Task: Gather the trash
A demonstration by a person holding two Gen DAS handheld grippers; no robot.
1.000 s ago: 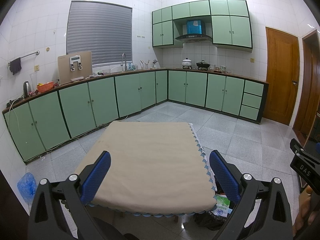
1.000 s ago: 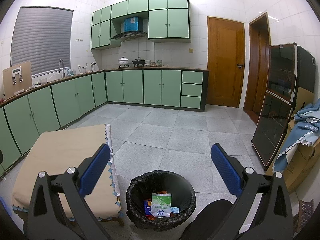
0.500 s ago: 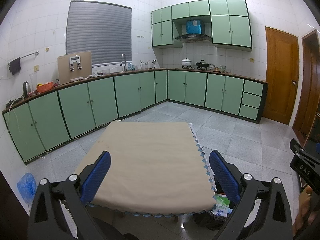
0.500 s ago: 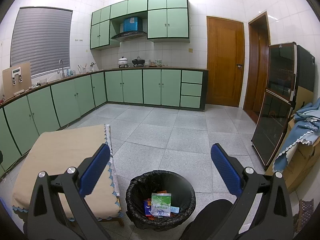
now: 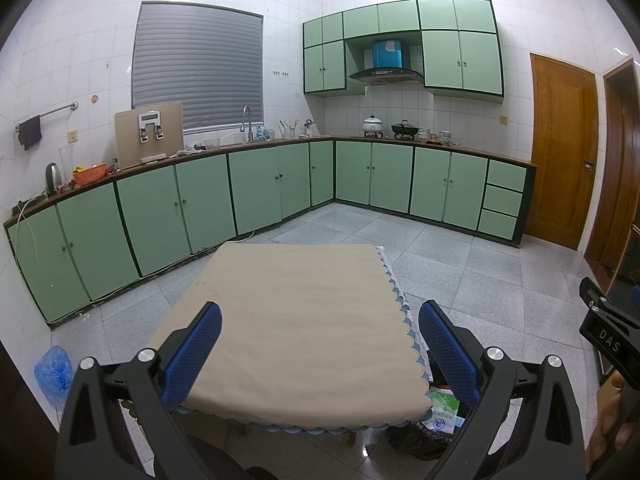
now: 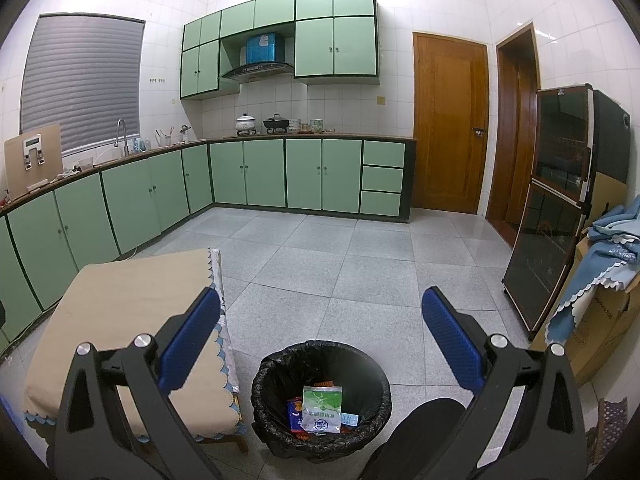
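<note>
Nothing has moved since the earlier frames: both hand-held grippers hang as before, jaws spread wide and empty. The trash sits in the one black-lined bin (image 6: 321, 396), just below and ahead of the right hand-held gripper (image 6: 320, 340), the nearer one; a green-and-white packet (image 6: 322, 407) lies topmost, long axis pointing away, over roughly three smaller wrappers. The left hand-held gripper (image 5: 319, 348) faces the one cloth-covered desk (image 5: 292, 320), which carries nothing I can see.
</note>
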